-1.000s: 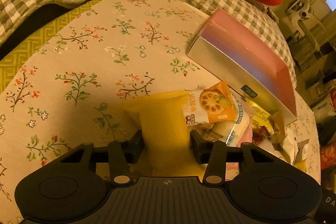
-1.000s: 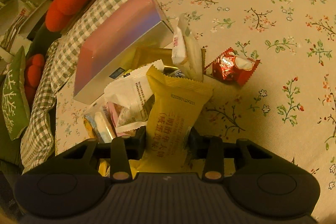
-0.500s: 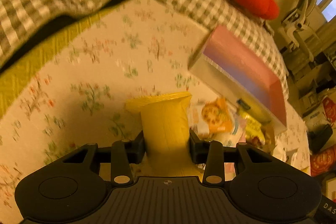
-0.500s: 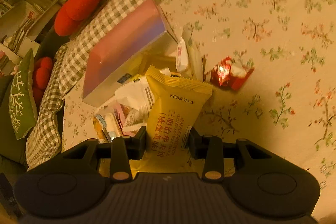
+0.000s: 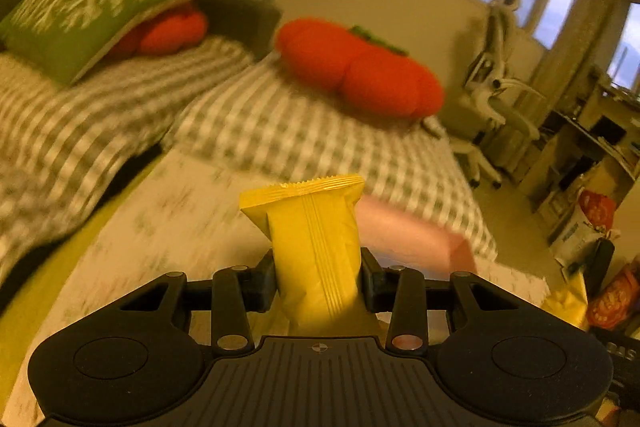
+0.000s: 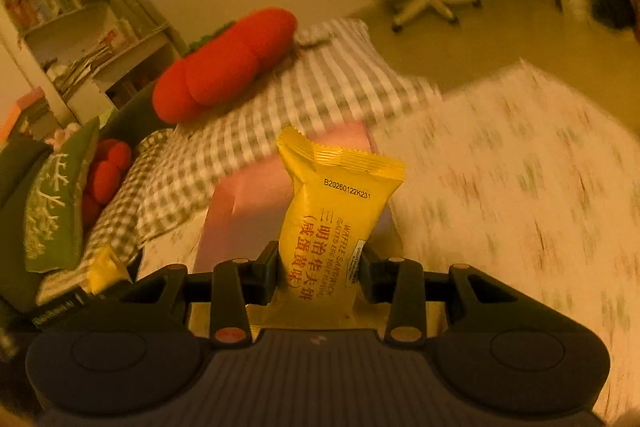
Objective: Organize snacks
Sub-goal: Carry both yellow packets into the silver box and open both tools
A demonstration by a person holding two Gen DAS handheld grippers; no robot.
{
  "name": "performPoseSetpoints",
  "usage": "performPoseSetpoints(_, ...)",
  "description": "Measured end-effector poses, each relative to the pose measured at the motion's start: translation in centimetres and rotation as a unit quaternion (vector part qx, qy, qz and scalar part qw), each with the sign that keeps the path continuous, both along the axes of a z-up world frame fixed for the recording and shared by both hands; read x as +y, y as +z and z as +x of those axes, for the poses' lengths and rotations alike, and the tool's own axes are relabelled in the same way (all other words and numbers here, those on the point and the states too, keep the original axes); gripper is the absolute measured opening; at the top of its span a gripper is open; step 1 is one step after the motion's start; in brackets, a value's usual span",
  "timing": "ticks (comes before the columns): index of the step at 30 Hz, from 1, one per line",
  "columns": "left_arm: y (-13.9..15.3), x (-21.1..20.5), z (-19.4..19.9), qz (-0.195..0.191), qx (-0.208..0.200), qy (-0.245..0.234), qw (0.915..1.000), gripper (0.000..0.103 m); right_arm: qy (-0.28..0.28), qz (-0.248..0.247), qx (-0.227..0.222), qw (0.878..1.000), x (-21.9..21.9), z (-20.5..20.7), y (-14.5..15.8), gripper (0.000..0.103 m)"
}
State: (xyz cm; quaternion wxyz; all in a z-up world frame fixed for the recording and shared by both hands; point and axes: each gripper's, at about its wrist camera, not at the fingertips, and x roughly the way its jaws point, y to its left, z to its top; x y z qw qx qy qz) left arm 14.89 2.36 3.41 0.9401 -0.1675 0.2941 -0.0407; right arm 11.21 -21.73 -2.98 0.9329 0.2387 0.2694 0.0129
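Above the floral bedspread (image 5: 172,211), two yellow crinkle-edged foil snack packets are held aloft, one in each gripper.

Left gripper (image 5: 319,277): its black fingers (image 5: 262,281) are clenched on the waist of a plain yellow snack packet (image 5: 312,231) seen from its ribbed, seamed back, the serrated top edge standing upright over the bed. Right gripper (image 6: 319,277): its fingers (image 6: 264,273) grasp a glossy yellow waffle sandwich packet (image 6: 336,223) printed with red lettering and a black batch code, leaning slightly to one side. Behind both packets lies a flat pink rectangular box (image 6: 248,203), blurred, on the cotton spread with small flower sprigs. Past it sit a grey-and-white checked quilt (image 5: 280,131), a plump red tomato-shaped plush cushion (image 5: 360,71) and a green embroidered pillow (image 5: 88,11). A white swivel chair (image 5: 492,95) stands on the floor beyond.
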Motion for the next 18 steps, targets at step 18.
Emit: performPoseSetpoints(18,-6.2,-2.7,8.3,0.034,-0.021,-0.049,0.998,0.038,0.007,-0.117,0.0,0.993,2.7,7.8,-3.7,0.037)
